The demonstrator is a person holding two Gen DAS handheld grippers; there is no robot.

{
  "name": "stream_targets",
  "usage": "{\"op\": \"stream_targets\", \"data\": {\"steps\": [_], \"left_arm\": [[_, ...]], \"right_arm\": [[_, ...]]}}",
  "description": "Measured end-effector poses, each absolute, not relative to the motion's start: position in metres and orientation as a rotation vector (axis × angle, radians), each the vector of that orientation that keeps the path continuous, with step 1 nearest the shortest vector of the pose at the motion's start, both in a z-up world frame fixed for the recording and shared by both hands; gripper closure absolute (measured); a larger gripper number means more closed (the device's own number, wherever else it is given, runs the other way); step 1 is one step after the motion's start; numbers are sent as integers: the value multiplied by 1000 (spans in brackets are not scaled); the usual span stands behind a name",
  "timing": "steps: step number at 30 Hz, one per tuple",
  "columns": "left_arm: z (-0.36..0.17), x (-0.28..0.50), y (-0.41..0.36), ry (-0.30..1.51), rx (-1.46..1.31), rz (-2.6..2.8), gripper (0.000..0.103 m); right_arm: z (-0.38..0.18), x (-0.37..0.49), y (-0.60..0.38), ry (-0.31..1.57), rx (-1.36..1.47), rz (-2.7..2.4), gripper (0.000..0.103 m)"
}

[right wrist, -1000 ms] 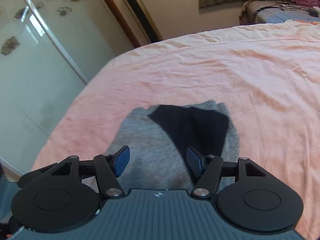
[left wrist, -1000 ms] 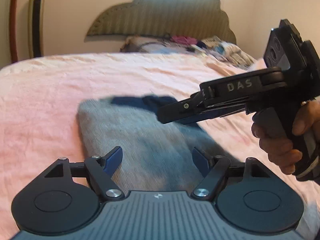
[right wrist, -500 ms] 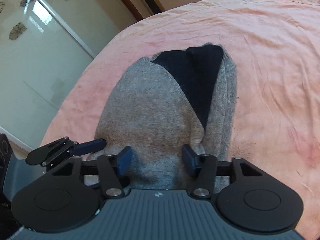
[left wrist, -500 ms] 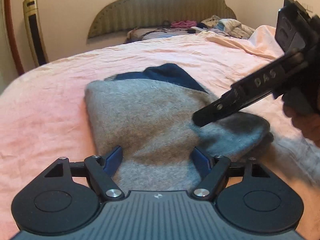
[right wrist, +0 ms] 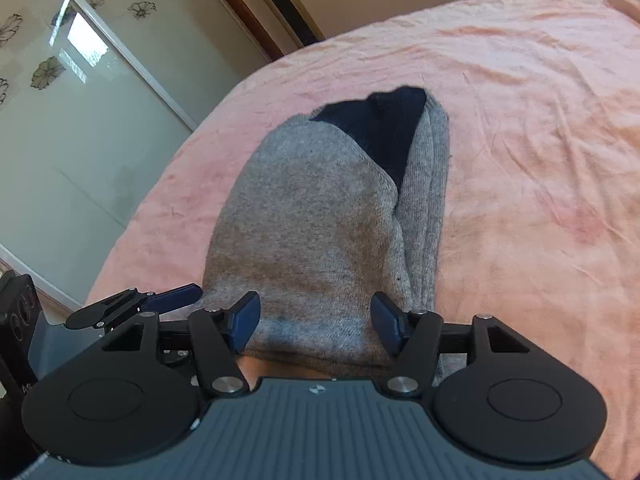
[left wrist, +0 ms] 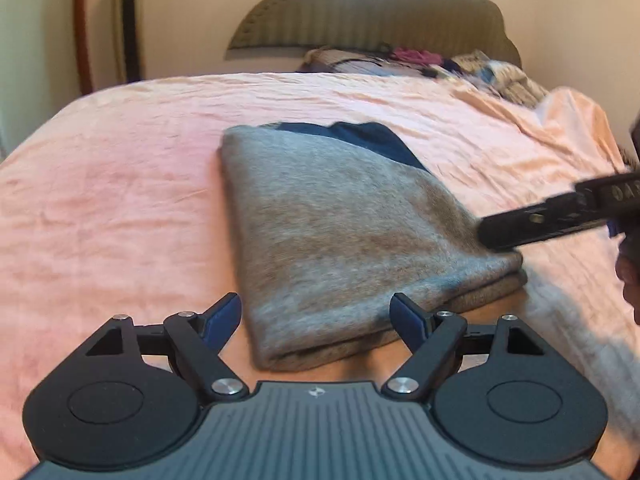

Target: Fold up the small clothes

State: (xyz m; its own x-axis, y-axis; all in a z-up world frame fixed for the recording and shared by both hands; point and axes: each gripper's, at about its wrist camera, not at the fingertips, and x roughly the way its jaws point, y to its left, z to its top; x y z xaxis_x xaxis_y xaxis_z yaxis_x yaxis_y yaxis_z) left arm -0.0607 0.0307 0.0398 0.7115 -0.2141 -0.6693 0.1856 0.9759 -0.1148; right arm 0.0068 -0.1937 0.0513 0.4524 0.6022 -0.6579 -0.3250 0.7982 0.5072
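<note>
A folded grey sweater point(left wrist: 344, 232) with a dark navy part point(left wrist: 372, 138) at its far end lies flat on the pink bedspread point(left wrist: 120, 200). My left gripper point(left wrist: 316, 318) hovers at the sweater's near corner, jaws opening, the folded edge between its fingers but not pinched. My right gripper point(right wrist: 315, 320) stands over the near end of the sweater point(right wrist: 320, 216), its jaws opening too and pressing nothing. In the left wrist view the right gripper point(left wrist: 492, 232) reaches in side-on by the sweater's right edge.
A padded headboard point(left wrist: 368, 12) and a heap of loose clothes point(left wrist: 420, 60) are at the bed's far end. Flower-patterned sliding glass doors point(right wrist: 80, 100) stand past the bed's left edge. A person's hand point(left wrist: 630, 280) shows at the right border.
Both grippers have drawn back toward the sweater's near end, so more of it shows. The right gripper's jaws narrowed, then widened again. Seen from the left wrist, the right gripper moved right and lower.
</note>
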Motion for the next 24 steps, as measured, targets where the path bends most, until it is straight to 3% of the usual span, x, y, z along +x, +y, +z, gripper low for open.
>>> {"op": "stream_targets", "data": {"steps": [5, 8, 9, 10, 11, 12, 13, 18, 20, 21, 23, 24], "left_arm": [[23, -51, 75, 844, -427, -219, 22], [21, -38, 86, 857, -541, -213, 23], [21, -35, 87, 861, -549, -203, 42], [21, -30, 85, 886, -524, -180, 78], [20, -26, 84, 919, -501, -169, 83], [22, -26, 86, 922, -489, -176, 83], [24, -27, 85, 923, -442, -173, 83], [34, -41, 63, 842, -97, -102, 81], [44, -56, 58, 804, -95, -102, 81], [48, -63, 56, 782, -93, -101, 76], [55, -72, 49, 744, -88, -120, 59], [55, -72, 44, 736, -84, -122, 36]], "right_arm": [[48, 4, -231, 947, 408, 491, 29], [30, 11, -235, 1021, 473, 503, 37], [23, 12, -233, 1038, 476, 508, 51], [21, 11, -230, 1030, 462, 505, 62], [21, 10, -226, 1029, 439, 501, 68], [23, 10, -224, 1029, 425, 505, 78], [26, 7, -222, 1018, 410, 518, 80], [29, -3, -211, 990, 206, 508, 84], [31, -4, -216, 984, 229, 508, 78], [37, -8, -218, 962, 230, 493, 64], [53, -20, -218, 875, 189, 464, 59], [61, -24, -216, 837, 173, 464, 58]]}}
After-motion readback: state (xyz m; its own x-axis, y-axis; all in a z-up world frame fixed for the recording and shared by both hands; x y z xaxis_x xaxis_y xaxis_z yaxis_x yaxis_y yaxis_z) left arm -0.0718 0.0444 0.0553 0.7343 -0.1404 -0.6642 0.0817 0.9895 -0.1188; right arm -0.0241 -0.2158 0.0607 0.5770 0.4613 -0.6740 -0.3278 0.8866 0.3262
